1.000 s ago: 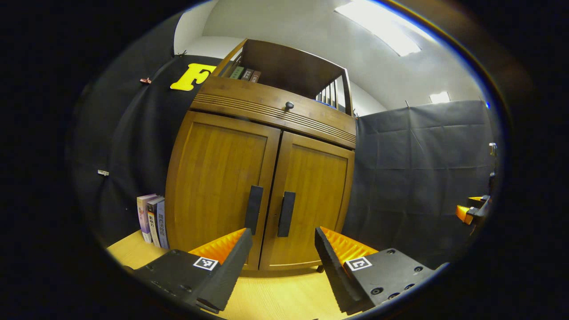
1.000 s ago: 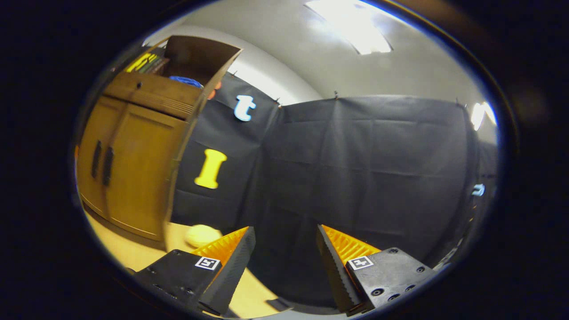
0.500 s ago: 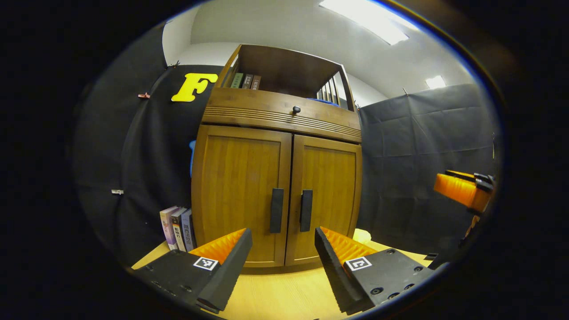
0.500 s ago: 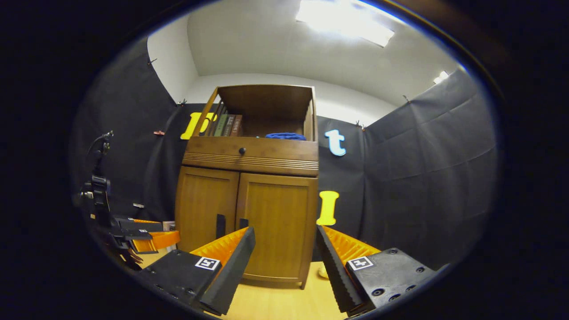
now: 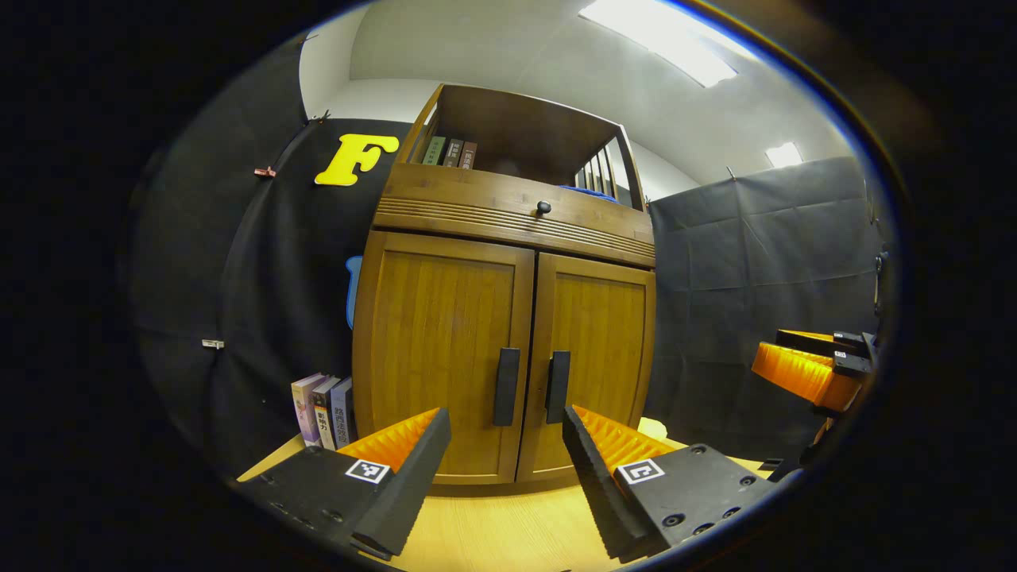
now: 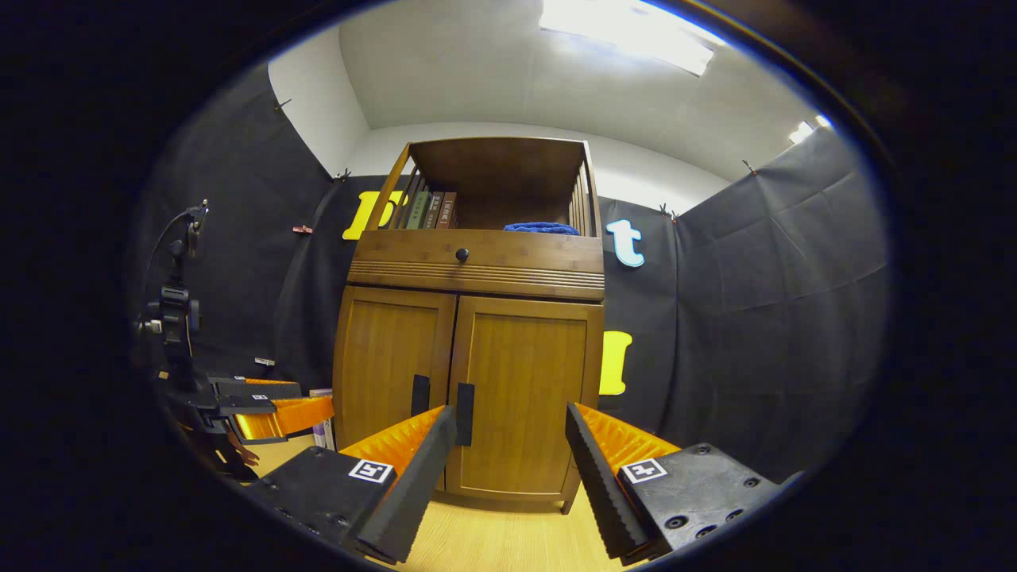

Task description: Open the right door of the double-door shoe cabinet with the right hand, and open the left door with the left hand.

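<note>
Both doors of the shoe cabinet (image 6: 469, 381) are closed; left tongs (image 5: 506, 445) and right tongs (image 6: 508, 445) are spread, empty, not yet at the handles.

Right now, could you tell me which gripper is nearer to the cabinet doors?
Left. The left gripper faces the two handles from close up, open. The right gripper is farther back, open, aimed at the right door.
</note>
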The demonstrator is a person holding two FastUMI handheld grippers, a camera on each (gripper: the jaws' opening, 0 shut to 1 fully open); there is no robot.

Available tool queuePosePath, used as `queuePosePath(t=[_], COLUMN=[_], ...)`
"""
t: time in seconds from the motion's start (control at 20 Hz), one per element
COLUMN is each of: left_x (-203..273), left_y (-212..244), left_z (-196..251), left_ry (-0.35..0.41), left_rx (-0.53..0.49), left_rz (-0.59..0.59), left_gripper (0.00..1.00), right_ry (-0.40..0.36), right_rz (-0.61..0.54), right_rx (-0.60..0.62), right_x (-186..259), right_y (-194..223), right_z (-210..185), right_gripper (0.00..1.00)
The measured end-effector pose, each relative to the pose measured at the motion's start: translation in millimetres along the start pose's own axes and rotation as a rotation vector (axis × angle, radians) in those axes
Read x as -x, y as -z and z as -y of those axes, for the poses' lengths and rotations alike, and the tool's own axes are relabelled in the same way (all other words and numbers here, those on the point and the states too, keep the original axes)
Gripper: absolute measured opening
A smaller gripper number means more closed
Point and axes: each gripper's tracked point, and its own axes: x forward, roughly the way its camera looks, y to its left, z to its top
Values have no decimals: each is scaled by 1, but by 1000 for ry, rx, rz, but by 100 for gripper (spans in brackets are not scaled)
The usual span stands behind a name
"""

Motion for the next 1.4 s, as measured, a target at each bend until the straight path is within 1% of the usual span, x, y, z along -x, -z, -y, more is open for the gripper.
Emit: queuePosePath(t=[0.2, 0.4, 0.65, 0.85, 1.1, 1.3, 1.4], left_x=[-1, 0, 5, 9, 18, 30, 36], left_y=[1, 1, -2, 0, 4, 10, 11], left_z=[1, 0, -5, -13, -33, -50, -58], left_ry=[3, -6, -15, -18, -42, -59, -71], left_rx=[-8, -23, -36, -38, -42, -51, -53], left_rz=[-6, -10, 5, 2, 3, -2, -2], left_gripper=[88, 88, 88, 88, 88, 88, 88], right_ry=[-4, -31, -56, -63, -88, -88, -75], right_rz=[-9, -46, -78, -92, -132, -163, -181], right_rx=[0, -7, -7, 4, 4, 15, 21], right_x=[-1, -3, -6, -37, -76, -111, -130], right_y=[1, 6, 15, 24, 42, 71, 83], right_z=[0, -2, -4, -16, -32, -52, -55], right_gripper=[89, 88, 89, 88, 89, 89, 89])
